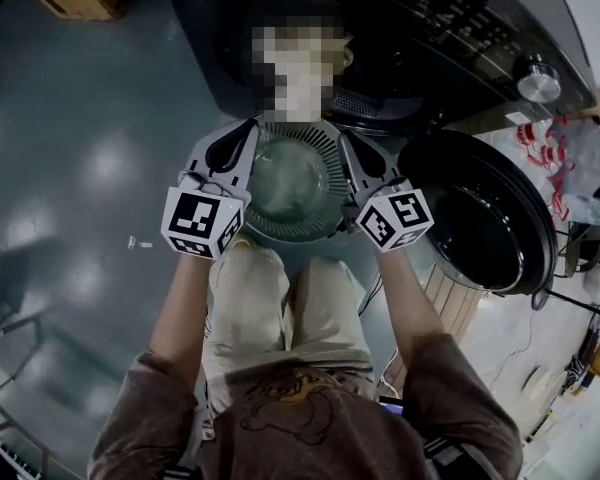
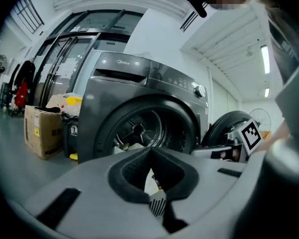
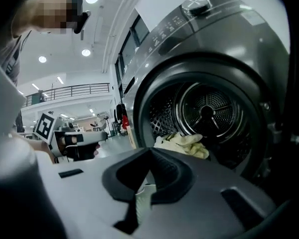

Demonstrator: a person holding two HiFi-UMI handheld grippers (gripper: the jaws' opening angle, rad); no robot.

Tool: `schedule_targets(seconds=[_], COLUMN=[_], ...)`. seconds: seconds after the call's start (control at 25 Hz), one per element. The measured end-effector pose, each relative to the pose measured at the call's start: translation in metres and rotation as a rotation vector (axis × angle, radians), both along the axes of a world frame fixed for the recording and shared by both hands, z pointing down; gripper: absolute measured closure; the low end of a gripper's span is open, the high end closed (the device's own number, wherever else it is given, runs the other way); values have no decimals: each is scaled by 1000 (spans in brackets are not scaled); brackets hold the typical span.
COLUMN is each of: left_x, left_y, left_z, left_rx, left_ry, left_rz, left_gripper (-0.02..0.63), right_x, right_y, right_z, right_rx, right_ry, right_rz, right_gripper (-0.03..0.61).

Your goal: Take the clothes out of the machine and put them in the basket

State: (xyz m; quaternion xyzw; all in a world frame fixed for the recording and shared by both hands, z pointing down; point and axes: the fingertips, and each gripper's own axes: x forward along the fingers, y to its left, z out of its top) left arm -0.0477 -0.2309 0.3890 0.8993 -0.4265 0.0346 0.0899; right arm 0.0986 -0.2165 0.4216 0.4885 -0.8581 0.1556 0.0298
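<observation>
The left gripper (image 2: 151,156) and the right gripper (image 3: 150,153) hold the basket (image 1: 320,153) just in front of the machine (image 1: 450,28), one on either side, each with its jaws pressed together on a thin bit of the slotted rim. I'd judge this the step of placing the basket below the machine's opening, beside its swung-out door (image 1: 490,218); next the jaws must let go and one reach into the drum (image 3: 209,111). The basket looks bare inside, while the clothes (image 3: 185,144), a pale yellowish bundle, lie at the drum's front lip.
</observation>
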Motion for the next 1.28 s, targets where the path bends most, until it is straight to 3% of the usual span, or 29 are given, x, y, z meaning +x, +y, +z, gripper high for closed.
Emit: schedule_targets(seconds=[0.36,1.08,1.28], left_x=[11,23,23], left_y=[10,46,50], left_z=[48,50,51], left_rx=[67,110,122], left_ry=[25,-5,-21], left_rz=[-22,-61,-64], left_gripper=[606,606,606], right_x=[12,13,16], right_y=[7,43,44], right_z=[61,62,61], right_rx=[64,121,123], right_ry=[22,-4,-9], right_rz=[-4,-35,-27], right_gripper=[584,581,481])
